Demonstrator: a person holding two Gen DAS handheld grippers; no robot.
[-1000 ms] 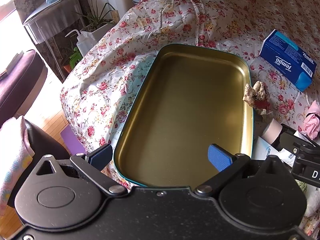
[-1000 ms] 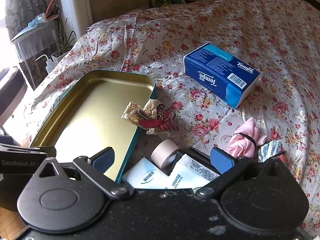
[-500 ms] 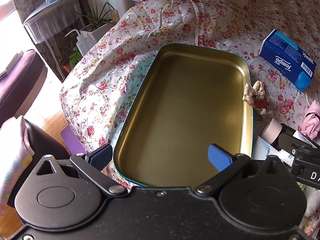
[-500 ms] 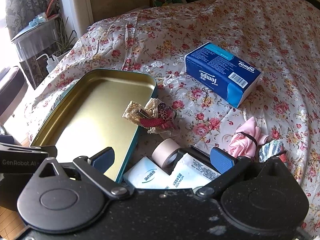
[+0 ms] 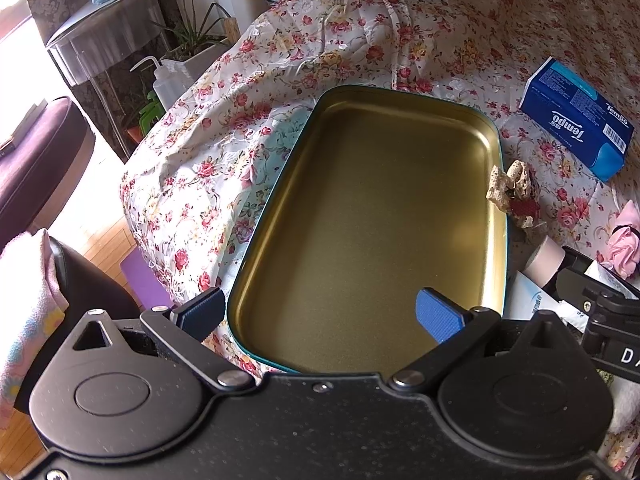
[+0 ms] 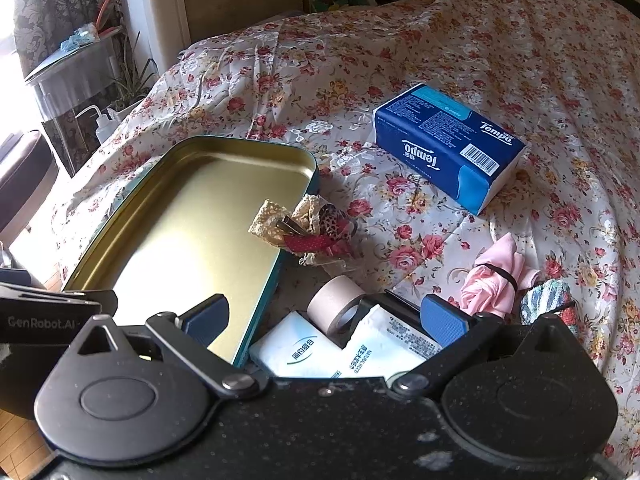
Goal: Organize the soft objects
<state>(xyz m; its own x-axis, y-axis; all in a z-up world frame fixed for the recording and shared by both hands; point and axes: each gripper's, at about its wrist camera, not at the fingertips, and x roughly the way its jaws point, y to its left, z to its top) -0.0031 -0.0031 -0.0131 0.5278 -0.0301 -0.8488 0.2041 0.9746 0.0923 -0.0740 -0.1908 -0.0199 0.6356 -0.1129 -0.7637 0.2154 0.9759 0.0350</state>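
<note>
Nearest, the right gripper (image 6: 326, 316) hangs with its fingers spread wide and nothing between them, over 2 white tissue packets (image 6: 296, 350) and a roll of beige tape (image 6: 336, 309). The left gripper (image 5: 320, 312) is likewise spread and empty above the near end of the gold tray (image 5: 276, 204), which holds nothing. Just beyond, a bundle of lace and ribbon scraps (image 6: 306, 230) straddles the tray's right rim, and a pink cloth knot (image 6: 494, 280) lies on the floral bedspread (image 6: 460, 52). Farthest sits the blue Tempo tissue pack (image 6: 448, 144). Risk: the slick packets may squirt from a shallow pinch, and the loose scraps could snag and scatter
</note>
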